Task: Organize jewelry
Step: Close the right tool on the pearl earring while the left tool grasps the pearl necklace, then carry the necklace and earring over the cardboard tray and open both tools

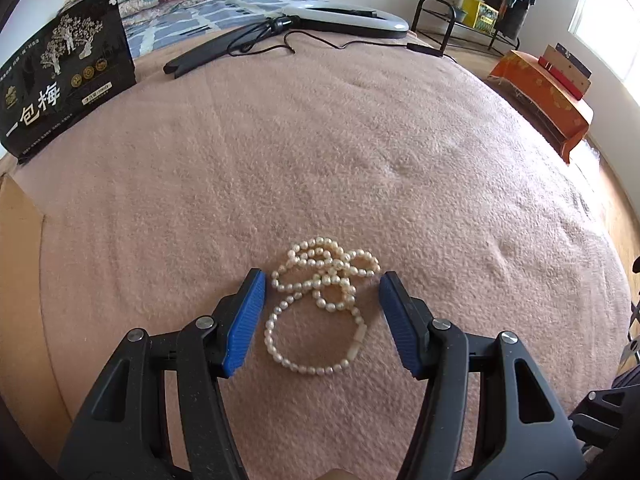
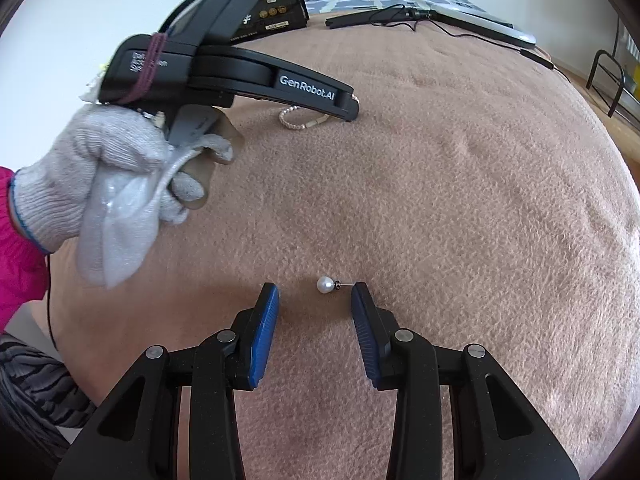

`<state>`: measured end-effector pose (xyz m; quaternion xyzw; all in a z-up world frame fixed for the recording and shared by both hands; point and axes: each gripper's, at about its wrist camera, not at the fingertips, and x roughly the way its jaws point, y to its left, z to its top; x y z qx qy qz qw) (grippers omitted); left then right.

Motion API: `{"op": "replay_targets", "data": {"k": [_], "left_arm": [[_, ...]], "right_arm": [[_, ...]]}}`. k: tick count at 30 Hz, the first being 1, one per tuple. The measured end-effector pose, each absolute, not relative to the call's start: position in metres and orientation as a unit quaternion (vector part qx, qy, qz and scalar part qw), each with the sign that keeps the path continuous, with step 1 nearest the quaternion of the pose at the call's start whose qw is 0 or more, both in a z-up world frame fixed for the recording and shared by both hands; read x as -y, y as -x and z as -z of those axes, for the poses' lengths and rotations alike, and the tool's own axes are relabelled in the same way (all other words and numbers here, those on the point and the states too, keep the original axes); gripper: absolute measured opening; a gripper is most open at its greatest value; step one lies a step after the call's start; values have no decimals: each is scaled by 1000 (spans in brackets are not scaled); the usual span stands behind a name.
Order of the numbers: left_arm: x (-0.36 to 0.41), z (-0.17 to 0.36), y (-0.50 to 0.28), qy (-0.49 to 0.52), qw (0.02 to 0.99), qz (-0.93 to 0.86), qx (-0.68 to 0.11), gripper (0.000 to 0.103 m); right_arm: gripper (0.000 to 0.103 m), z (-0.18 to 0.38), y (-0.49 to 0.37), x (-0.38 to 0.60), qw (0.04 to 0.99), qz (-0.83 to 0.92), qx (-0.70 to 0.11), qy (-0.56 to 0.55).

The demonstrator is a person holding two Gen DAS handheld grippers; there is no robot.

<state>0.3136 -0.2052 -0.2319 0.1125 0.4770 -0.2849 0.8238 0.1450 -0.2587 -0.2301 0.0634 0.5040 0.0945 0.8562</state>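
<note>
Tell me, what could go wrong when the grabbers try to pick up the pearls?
The pearl necklace lies tangled between the open left gripper, so a pinch might catch one loop and drag the rest. The pearl earring is tiny and round, its post near the right gripper finger; it could roll or sink into the fuzzy pink blanket.

Sunlit window (image 1: 608, 20), wooden floor (image 1: 472, 60)

The left gripper (image 1: 322, 284) is low and level, its blue-padded jaws spread wide apart. The right gripper (image 2: 316, 300) is likewise spread, jaws apart and gripping nothing. A white-gloved left hand (image 2: 100, 176) wraps the left gripper's handle, with a pink sleeve at the wrist.
</note>
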Motion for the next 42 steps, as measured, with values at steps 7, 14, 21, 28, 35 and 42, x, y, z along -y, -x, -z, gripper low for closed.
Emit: {"op": "replay_targets", "data": {"k": [7, 14, 21, 28, 35, 42], "left_arm": [[205, 233, -314, -120, 828, 292, -463, 40], [193, 230, -319, -104, 830, 288, -467, 9], [187, 225, -314, -101, 831, 284, -467, 7], [174, 200, -306, -97, 835, 288, -458, 6], [154, 170, -296, -70, 847, 284, -445, 6], [138, 133, -282, -54, 860, 288, -418, 6]], "right_arm": [[15, 232, -155, 260, 857, -81, -506, -59], [10, 233, -158, 260, 861, -76, -501, -41], [9, 227, -152, 264, 864, -77, -496, -48], [9, 216, -148, 265, 870, -78, -484, -59], [9, 200, -143, 272, 878, -72, -469, -69], [9, 186, -146, 278, 885, -69, -454, -75]]}}
